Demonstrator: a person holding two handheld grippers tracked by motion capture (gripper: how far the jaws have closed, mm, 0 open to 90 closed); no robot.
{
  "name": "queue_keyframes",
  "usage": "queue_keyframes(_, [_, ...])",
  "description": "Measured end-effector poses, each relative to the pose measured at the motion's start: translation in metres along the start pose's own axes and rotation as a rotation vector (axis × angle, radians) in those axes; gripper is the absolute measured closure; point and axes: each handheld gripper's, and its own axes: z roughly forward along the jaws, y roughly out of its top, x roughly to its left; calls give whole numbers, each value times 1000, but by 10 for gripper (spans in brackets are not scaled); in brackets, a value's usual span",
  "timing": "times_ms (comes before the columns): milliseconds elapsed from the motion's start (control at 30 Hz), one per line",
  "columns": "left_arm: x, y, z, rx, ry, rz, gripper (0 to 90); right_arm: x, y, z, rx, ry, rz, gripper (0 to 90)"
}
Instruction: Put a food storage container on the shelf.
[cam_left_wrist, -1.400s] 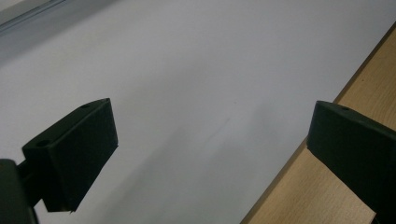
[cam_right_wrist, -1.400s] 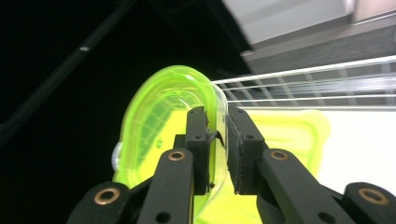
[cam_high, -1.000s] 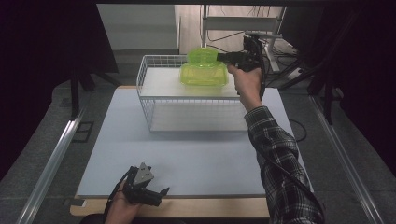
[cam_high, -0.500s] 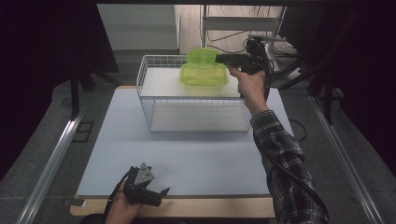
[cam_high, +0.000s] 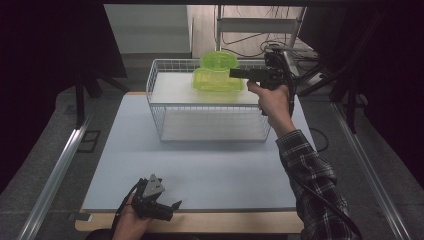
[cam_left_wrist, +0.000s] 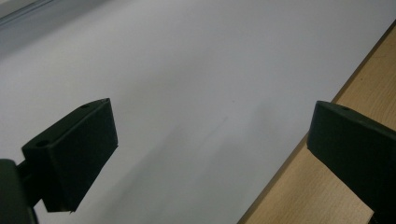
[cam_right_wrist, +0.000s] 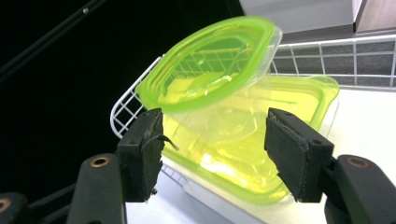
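The green container (cam_right_wrist: 261, 154) sits on the wire basket's (cam_high: 165, 107) upper shelf, its lid (cam_right_wrist: 210, 65) tilted loosely on top. Our right gripper (cam_right_wrist: 212, 154) hangs just before it, jaws apart and empty; a nudge could slide the lid off. Our left gripper (cam_left_wrist: 210, 149) rests wide open and empty near the table (cam_high: 200, 175) edge.

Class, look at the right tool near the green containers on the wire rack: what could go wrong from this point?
1. The smaller green container sits tilted against the larger green container, apparently loose; a nudge from the right tool, whose jaws are open, could tip it off.
2. Both sit on top of the wire rack toward its back rim, so a push might send them over the back.
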Motion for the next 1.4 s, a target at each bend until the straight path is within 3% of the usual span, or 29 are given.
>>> queue_keyframes(400, [0, 0, 1, 7, 5, 7, 16, 4, -28, -8, 40, 30, -77, 312])
queue_keyframes(667, [-1, 0, 1, 8, 5, 8, 16, 6, -42, -8, 63, 45, -100, 297])
queue_keyframes(1000, [-1, 0, 1, 6, 5, 8, 16, 12, -60, -9, 95, 41, -162, 268])
queue_keyframes(1400, [-1, 0, 1, 14, 5, 19, 15, 7, -82, -10, 131, 32, -182, 213])
